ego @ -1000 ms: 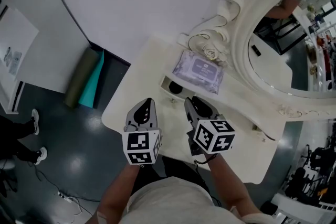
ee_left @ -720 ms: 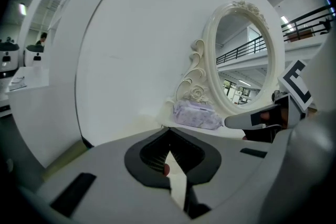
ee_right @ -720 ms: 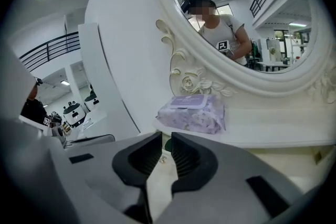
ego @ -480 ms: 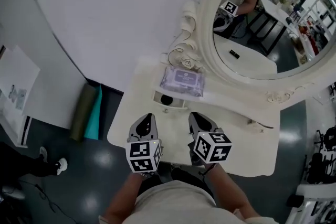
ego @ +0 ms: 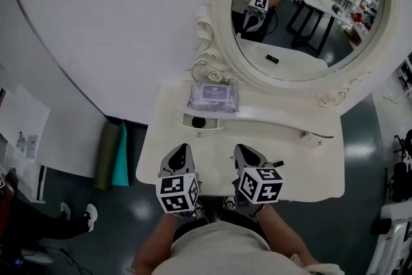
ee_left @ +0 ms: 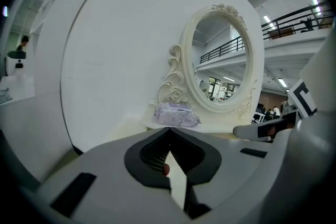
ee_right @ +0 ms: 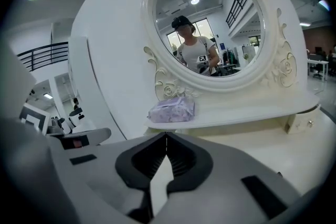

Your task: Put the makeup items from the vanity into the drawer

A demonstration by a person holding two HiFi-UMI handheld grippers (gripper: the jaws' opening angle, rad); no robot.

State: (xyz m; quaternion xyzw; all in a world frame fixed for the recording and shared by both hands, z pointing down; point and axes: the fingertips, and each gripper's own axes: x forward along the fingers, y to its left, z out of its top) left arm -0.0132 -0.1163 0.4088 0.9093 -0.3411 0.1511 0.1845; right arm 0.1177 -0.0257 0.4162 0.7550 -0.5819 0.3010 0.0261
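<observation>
vanity [ego: 302, 164]: cream | wipes pack [ego: 213, 97]: lilac | mat rolls [ego: 107, 154]: olive, teal

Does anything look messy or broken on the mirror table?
Nothing looks spilled or broken. The only odd thing is the little drawer under the left end of the shelf: it stands pulled open, with something dark inside. The purple pack lies flat on the shelf above it.

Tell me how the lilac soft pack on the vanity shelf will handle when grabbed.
The lilac plastic soft pack looks crinkled and puffy, so it probably dents when squeezed. Its shiny film may be slippery. Lying flat on the cream vanity shelf, it should slide, not roll.
</observation>
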